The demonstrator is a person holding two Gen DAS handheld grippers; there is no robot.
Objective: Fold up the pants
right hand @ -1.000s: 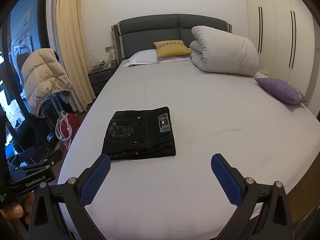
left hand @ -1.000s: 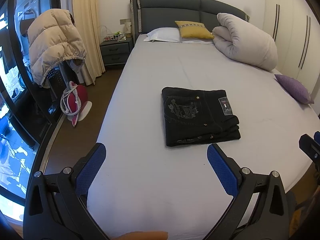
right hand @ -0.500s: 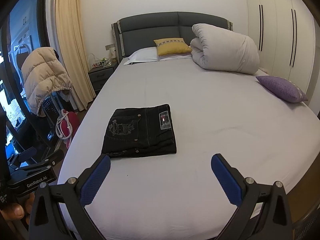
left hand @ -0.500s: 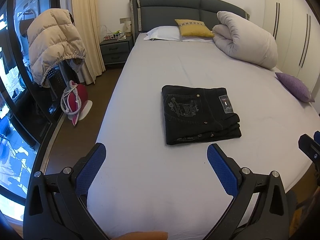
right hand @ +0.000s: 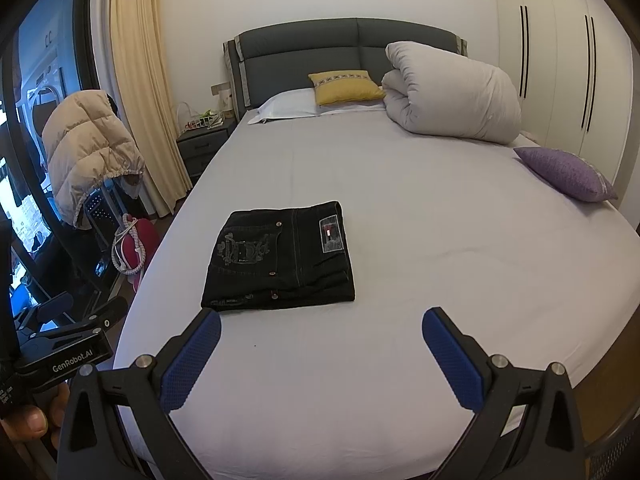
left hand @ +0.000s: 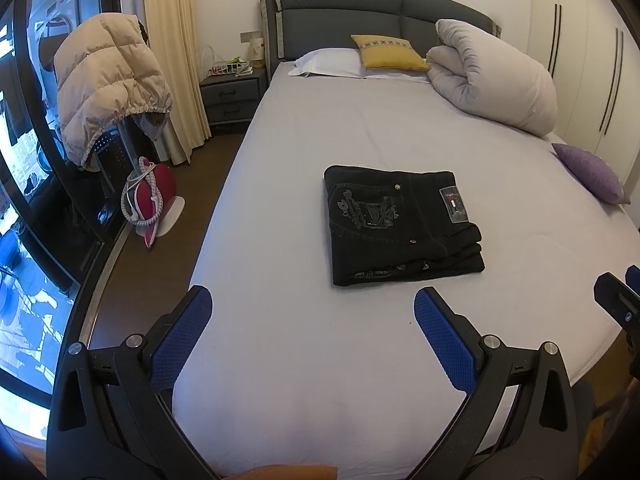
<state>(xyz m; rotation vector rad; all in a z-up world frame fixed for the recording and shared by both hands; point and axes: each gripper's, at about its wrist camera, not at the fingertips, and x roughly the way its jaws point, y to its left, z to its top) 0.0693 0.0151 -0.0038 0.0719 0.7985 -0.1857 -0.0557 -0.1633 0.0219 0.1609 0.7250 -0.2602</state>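
1. The pants [left hand: 402, 226] lie folded into a compact black rectangle on the pale grey bed [left hand: 280, 360], a little toward its near end. The back pocket embroidery and a small label face up. The stacked layers show as stepped edges along the near side and the right side.

2. My left gripper [left hand: 312, 328] hovers above the sheet just short of the pants, jaws spread wide, holding nothing. My right gripper [right hand: 322, 350] hovers likewise, jaws released and empty, near the bundle's near edge.

3. I judge the folding done or nearly so. The main risk now is my own touch: if either spread finger dips and drags across the near edge, it could catch the top layer and peel the fold open.

4. The stepped right-hand layers look loosest. A nudge there could slide them apart, since denim layers rest on each other without anything pinning them.

5. The sheet is smooth and soft. Pressing down beside the bundle could dent the mattress and tilt the stack.

6. Farther out, a rolled white duvet [right hand: 452, 92], a yellow cushion [right hand: 346, 87] and a purple cushion [right hand: 566, 174] sit well apart from the pants. I see no threat from them.
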